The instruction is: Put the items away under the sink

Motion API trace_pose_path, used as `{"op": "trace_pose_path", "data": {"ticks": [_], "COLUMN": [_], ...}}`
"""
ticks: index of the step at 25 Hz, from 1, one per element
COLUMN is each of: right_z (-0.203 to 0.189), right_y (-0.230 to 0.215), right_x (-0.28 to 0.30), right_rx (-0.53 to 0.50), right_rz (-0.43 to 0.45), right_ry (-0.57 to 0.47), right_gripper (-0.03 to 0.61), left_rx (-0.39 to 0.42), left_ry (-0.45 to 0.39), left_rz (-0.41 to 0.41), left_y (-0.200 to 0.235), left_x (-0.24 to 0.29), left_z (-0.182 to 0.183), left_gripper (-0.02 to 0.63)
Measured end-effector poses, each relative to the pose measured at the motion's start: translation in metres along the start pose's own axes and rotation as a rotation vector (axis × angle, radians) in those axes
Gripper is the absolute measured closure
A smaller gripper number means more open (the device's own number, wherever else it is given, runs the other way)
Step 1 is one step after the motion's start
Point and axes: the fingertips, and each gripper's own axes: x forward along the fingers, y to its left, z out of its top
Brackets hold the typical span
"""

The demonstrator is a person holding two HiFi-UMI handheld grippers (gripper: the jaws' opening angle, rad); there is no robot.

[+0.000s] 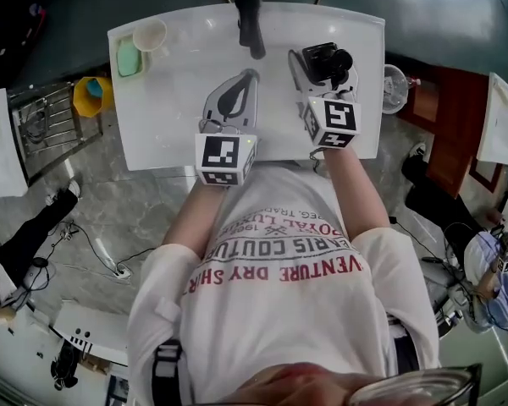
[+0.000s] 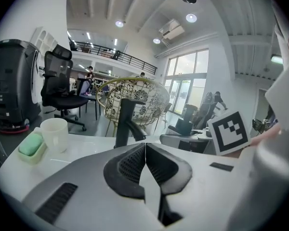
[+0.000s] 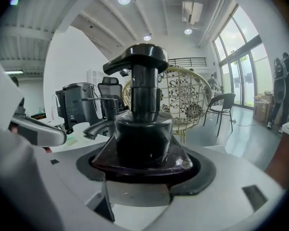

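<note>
A dark pump bottle [image 1: 328,60] is held over the right side of the white sink top [image 1: 178,134], with my right gripper [image 1: 323,68] shut on it. In the right gripper view the bottle [image 3: 142,129] fills the space between the jaws, pump head up. My left gripper [image 1: 247,81] hovers over the middle of the sink top, shut and empty; its pads [image 2: 130,165] touch. A black faucet [image 1: 251,22] stands at the far edge. A white cup [image 1: 149,35] and a green soap in a dish [image 1: 128,57] sit at the far left corner.
A metal rack [image 1: 42,125] and a yellow-and-blue container [image 1: 91,94] stand left of the sink. A glass bowl [image 1: 394,87] and a wooden cabinet [image 1: 440,121] are at the right. Cables [image 1: 102,256] lie on the floor. A wicker chair [image 2: 135,93] stands beyond the faucet [image 2: 125,121].
</note>
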Motion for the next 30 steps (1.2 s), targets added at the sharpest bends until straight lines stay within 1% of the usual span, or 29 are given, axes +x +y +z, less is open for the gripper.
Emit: {"op": "trace_pose_path", "data": {"ticks": [7, 12, 15, 18, 23, 26, 30], "right_z": [0.004, 0.004, -0.001, -0.007, -0.02, -0.028, -0.039], "right_y": [0.02, 0.04, 0.056, 0.071, 0.095, 0.109, 0.136], "right_x": [-0.077, -0.126, -0.152, -0.17, -0.195, -0.207, -0.223], "right_rx": [-0.008, -0.089, -0.121, -0.14, -0.138, -0.133, -0.134], "right_rz": [0.085, 0.152, 0.21, 0.266, 0.322, 0.336, 0.341], "right_ry": [-0.024, -0.06, -0.071, -0.072, -0.063, -0.058, -0.054], "right_gripper": [0.198, 0.198, 0.198, 0.198, 0.198, 0.198, 0.198], "left_rx": [0.001, -0.004, -0.013, -0.015, -0.015, -0.011, 0.011], "left_ry": [-0.046, -0.086, -0.108, -0.118, -0.118, -0.111, -0.107], "left_rz": [0.027, 0.062, 0.096, 0.13, 0.179, 0.192, 0.187], "left_y": [-0.044, -0.072, -0.083, -0.088, -0.087, -0.083, -0.073], "left_x": [-0.039, -0.071, -0.092, -0.11, -0.144, -0.165, -0.194], "left_z": [-0.005, -0.018, -0.026, -0.033, -0.046, -0.056, -0.07], "left_gripper": [0.591, 0.591, 0.591, 0.591, 0.591, 0.591, 0.591]}}
